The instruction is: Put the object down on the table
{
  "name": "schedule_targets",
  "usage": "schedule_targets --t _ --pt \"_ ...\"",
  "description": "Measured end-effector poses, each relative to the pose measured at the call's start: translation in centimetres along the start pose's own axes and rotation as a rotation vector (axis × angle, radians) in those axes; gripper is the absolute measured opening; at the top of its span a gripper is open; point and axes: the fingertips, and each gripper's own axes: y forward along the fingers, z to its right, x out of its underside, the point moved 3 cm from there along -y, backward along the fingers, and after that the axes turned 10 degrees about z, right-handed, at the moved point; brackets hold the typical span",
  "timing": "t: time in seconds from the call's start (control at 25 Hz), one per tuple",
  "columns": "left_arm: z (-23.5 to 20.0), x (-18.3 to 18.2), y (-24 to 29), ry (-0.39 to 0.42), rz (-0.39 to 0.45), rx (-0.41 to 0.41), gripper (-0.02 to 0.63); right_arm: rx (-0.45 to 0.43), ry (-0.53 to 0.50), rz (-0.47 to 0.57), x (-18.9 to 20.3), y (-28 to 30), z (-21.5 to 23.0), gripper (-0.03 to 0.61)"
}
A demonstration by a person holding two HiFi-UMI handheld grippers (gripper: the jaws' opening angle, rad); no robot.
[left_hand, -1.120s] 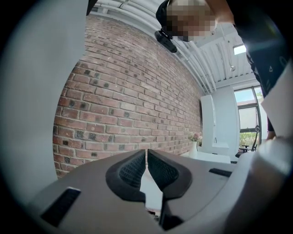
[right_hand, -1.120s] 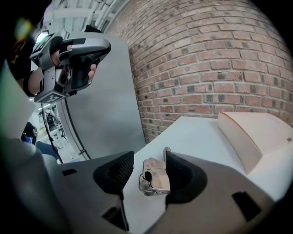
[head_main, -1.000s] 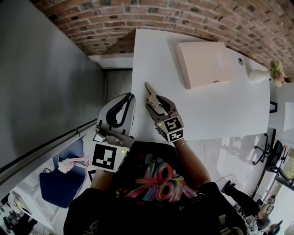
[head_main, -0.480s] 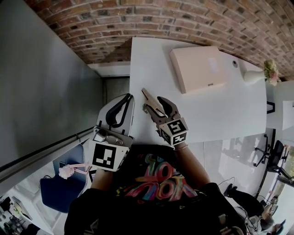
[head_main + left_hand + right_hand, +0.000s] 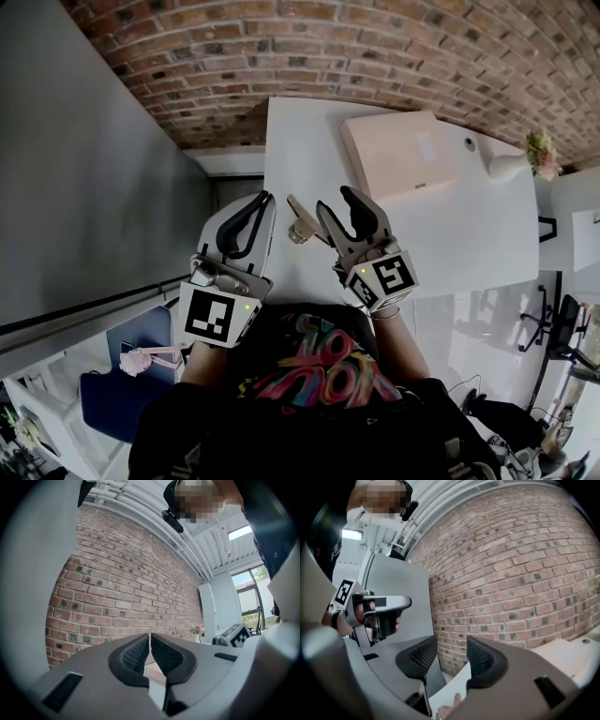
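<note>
A small tan object (image 5: 300, 222) lies on the white table (image 5: 450, 234) near its left edge. My right gripper (image 5: 337, 202) hovers just right of it, raised above the tabletop. It is open, its jaws have just closed a little, and nothing sits between them. In the right gripper view (image 5: 451, 653) the gap shows only wall and table, with the tan object (image 5: 446, 710) peeking in at the bottom. My left gripper (image 5: 265, 199) hangs at the table's left edge, beside the object, shut and holding nothing (image 5: 150, 648).
A flat pale pink box (image 5: 403, 155) lies on the far part of the table. A white vase with flowers (image 5: 511, 167) stands at the far right corner. A brick wall (image 5: 375, 47) runs behind the table, and a grey wall stands to its left.
My right gripper has lifted up and away to the right of the tan object, which stays on the table. The left gripper has risen slightly.
</note>
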Motion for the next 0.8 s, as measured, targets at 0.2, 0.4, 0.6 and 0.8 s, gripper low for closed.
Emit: schedule_targets --t 0.2,0.4,0.6,0.8 --pt "0.0 -1.4 0.1 0.006 0.019 0.029 0.034 -0.042 -0.067 0.059 -4.8 -0.7 -0.8 0.184" --pt "0.2 -2.1 0.1 -0.010 0.032 0.063 0.034 -0.052 -0.030 0.101 -7.0 -2.2 -0.9 0.130" --pt "0.5 -2.0 -0.2 0.003 0.016 0.092 0.034 -0.054 -0.009 0.103 -7.2 -4.0 -1.6 0.074" --pt "0.6 -2.5 0.1 -0.017 0.050 0.081 0.034 -0.035 -0.061 0.077 -7.6 -5.5 -1.9 0.044"
